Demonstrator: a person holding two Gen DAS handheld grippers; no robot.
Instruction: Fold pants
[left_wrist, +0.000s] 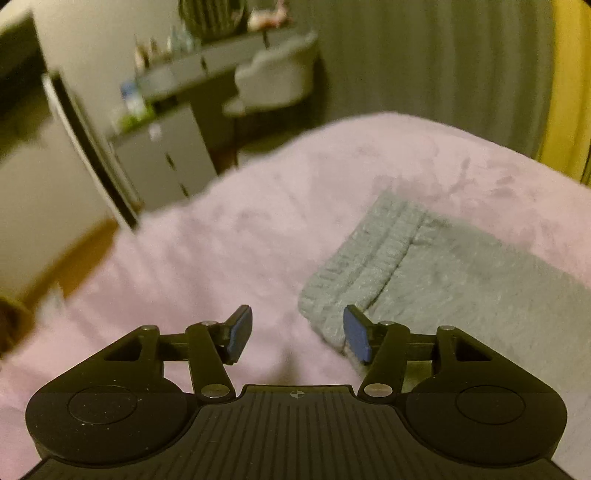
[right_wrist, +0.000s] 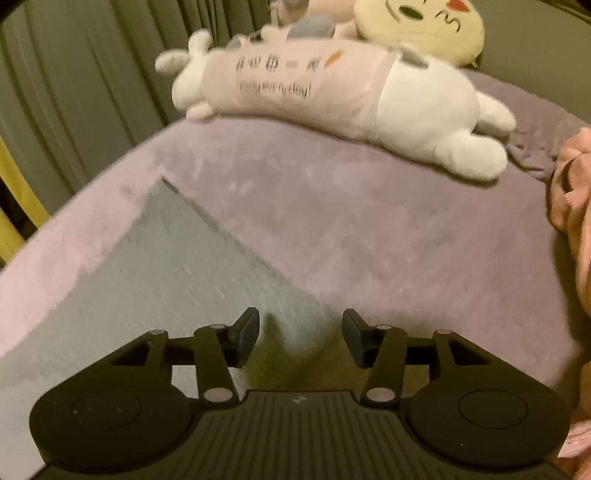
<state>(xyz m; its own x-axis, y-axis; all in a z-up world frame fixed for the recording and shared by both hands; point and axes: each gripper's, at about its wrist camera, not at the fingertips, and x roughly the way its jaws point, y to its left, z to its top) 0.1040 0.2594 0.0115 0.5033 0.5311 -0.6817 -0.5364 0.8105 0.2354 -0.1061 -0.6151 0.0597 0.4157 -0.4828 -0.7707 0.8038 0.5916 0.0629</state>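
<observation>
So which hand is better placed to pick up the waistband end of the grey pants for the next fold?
Left, probably. Its open tool sits right at the ribbed waistband, one pad overlapping its edge. The right tool, also open, faces plain grey cloth, no waistband in its view.

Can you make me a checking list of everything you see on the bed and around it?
Surface: pink fuzzy blanket covering the bed.
Job's things: grey pants lying flat, ribbed waistband showing, edges straight.
Clutter: long bunny plush, yellow plush behind it, pink cloth at the bed's edge.
Grippers: left gripper open, nothing between its fingers; right gripper open above the pants, holding nothing.
Cables: nothing seen.
Surroundings: grey curtain, desk with small blurred things on it, chair, drawers.
</observation>
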